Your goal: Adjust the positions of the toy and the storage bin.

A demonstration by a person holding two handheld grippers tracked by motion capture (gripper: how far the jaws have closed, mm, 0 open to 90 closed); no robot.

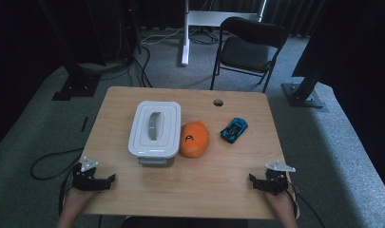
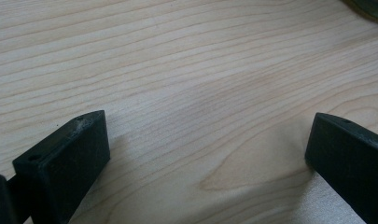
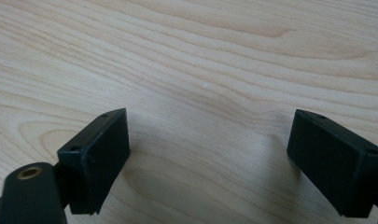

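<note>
Two grippers rest at the near corners of the wooden counter (image 1: 180, 190), each held by a hand that comes in from the near edge. The landmark is the white lidded box (image 1: 154, 130), which stands a little left of the counter's middle with a grey handle on its lid. The left gripper (image 1: 109, 179) lies well apart from the box, nearer the person and to the box's left; its jaws stand wide apart with bare wood between them, holding nothing. The right gripper (image 1: 253, 179) lies well apart from the box too, nearer the person and far to the box's right, jaws likewise spread wide and empty over bare wood. An orange plush toy (image 1: 195, 138) sits just beside the box on its right, touching or nearly touching its side. A small blue toy car (image 1: 234, 129) stands further right of the box, beyond the plush and apart from it. Behind the box, past the far edge of the counter, a dark folding chair (image 1: 249, 47) stands on the grey carpet.
</note>
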